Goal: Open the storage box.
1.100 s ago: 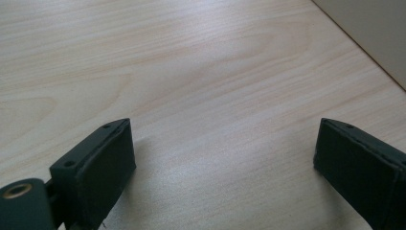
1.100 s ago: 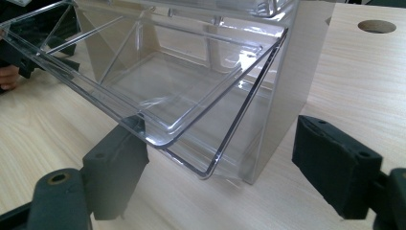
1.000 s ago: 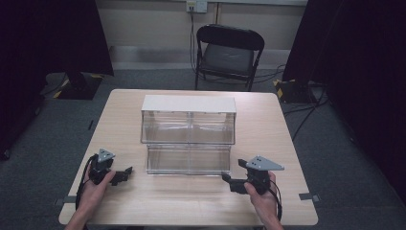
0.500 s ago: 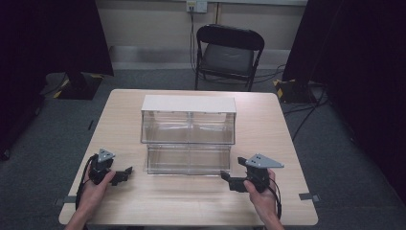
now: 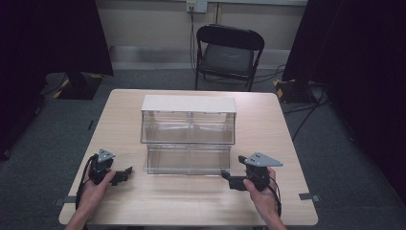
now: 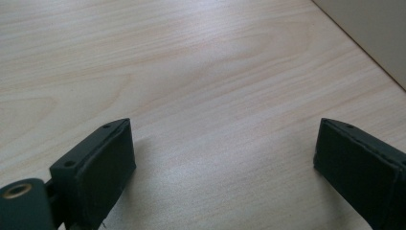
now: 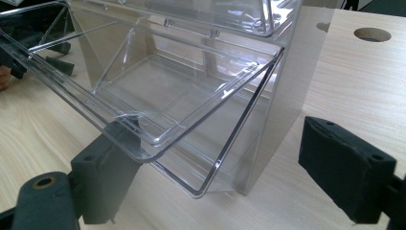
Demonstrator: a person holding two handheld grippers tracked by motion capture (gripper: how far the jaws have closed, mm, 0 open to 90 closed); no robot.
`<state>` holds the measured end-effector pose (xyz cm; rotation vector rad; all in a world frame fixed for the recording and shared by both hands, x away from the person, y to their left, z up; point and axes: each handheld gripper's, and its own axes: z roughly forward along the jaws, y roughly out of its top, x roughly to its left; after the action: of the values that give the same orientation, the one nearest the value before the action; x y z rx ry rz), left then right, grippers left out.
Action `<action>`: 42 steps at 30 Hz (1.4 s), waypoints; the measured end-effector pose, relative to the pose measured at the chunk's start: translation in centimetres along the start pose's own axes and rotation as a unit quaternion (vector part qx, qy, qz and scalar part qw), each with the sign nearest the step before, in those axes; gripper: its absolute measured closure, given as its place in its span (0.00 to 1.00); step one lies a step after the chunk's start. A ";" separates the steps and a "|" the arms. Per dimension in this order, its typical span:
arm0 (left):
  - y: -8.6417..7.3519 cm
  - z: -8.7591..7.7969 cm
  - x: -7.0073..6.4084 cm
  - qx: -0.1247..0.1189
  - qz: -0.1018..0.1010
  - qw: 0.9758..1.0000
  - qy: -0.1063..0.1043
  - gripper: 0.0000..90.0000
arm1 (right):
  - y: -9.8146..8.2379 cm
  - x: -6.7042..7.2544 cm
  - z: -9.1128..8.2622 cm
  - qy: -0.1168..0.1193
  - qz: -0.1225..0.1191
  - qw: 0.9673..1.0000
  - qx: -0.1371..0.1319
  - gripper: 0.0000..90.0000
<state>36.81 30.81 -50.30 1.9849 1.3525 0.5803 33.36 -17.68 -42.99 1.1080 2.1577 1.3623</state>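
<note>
A clear acrylic two-tier bin (image 5: 189, 127) with a white top stands mid-table. Its lower tilt-out drawer (image 5: 189, 160) leans open toward me. My left gripper (image 5: 127, 172) rests on the table left of the bin and points at it. Its jaws (image 6: 222, 143) are open over bare wood. My right gripper (image 5: 225, 176) sits at the drawer's front right corner, also open. In the right gripper view (image 7: 220, 143) the drawer's clear rim (image 7: 158, 91) overhangs the left finger (image 7: 105, 167). The right finger (image 7: 344, 167) stands apart beside the bin's frosted side wall (image 7: 297, 72).
The light wooden table (image 5: 191, 201) has bare room along its front edge. A round hole (image 7: 372, 33) is cut in the tabletop beyond the bin. A black folding chair (image 5: 227, 52) stands behind the table. Dark curtains hang on both sides.
My right gripper has edged slightly left toward the drawer's corner. The left gripper and the bin have stayed put.
</note>
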 end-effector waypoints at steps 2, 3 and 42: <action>0.0 0.0 0.0 0.000 0.000 1.000 0.000 0.07 | 0.1 0.0 0.0 0.001 0.001 1.000 -0.001 0.16; 0.0 0.0 0.0 0.000 0.000 1.000 0.000 0.07 | 0.1 0.0 0.0 0.001 -0.002 1.000 0.000 0.16; 0.0 0.0 0.0 0.001 0.001 1.000 0.000 0.07 | 1.6 -0.3 -0.2 0.009 0.009 1.000 -0.025 0.16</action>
<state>36.79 30.81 -50.28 1.9869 1.3525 0.5803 34.13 -17.64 -41.51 1.1022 2.1191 1.4322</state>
